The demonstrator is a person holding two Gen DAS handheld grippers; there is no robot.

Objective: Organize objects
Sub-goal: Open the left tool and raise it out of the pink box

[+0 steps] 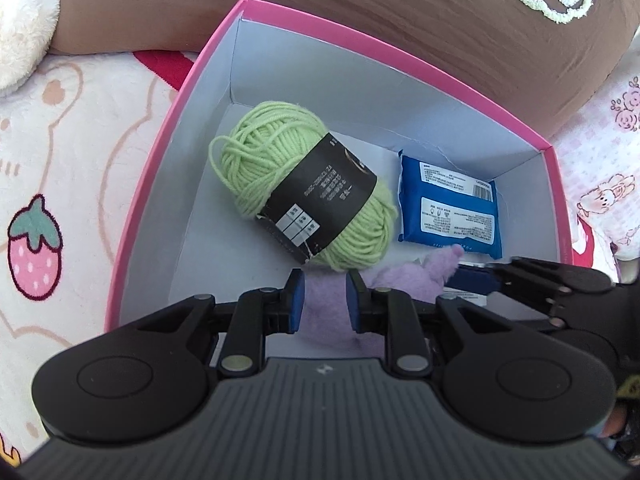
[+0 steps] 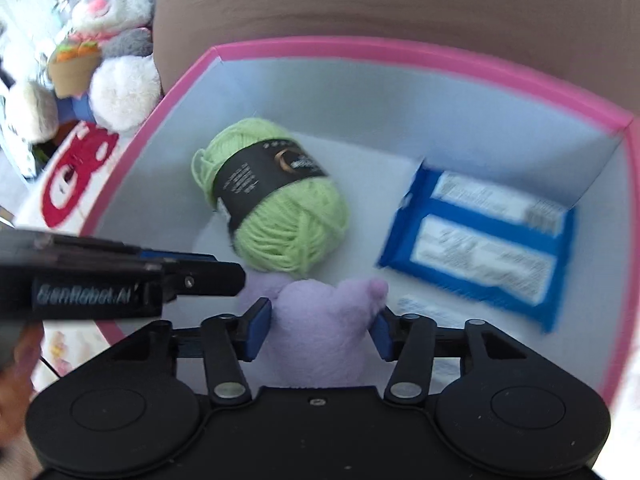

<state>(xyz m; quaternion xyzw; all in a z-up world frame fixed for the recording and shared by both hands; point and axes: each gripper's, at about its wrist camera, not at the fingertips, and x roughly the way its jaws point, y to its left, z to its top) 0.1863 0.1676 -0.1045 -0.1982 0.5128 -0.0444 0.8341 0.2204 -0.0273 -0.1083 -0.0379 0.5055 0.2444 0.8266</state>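
Showing a pink-rimmed cardboard box with pale grey inner walls (image 1: pixel 192 80), the left wrist view has a ball of light green yarn with a black paper band (image 1: pixel 304 192) at frame centre and a flat blue plastic packet with white printed labels (image 1: pixel 448 208) to its right, both on the box floor. A soft lilac plush toy (image 1: pixel 328 312) sits low in the box at lower centre, touching the yarn. Two items thus appear stowed, and the plush is judged the item in hand; whether more remains outside the box cannot be told.

The left gripper (image 1: pixel 322 300) points steeply down into the box, its blue pads clenched on a narrow fold of the lilac plush. The right gripper (image 1: pixel 480 276) enters this view from the right edge, its tip close beside the plush.

In the blurred right wrist view the green yarn (image 2: pixel 280 208) lies at centre, the blue packet (image 2: pixel 480 236) at right, the box rim (image 2: pixel 360 46) across the top. The right gripper (image 2: pixel 320 324) also tilts steeply down, straddling the lilac plush (image 2: pixel 320 332); whether its pads press or stand just clear cannot be told. The left gripper (image 2: pixel 224 272) reaches in from the left edge. A grey plush rabbit (image 2: pixel 116 20) sits outside the box, upper left.
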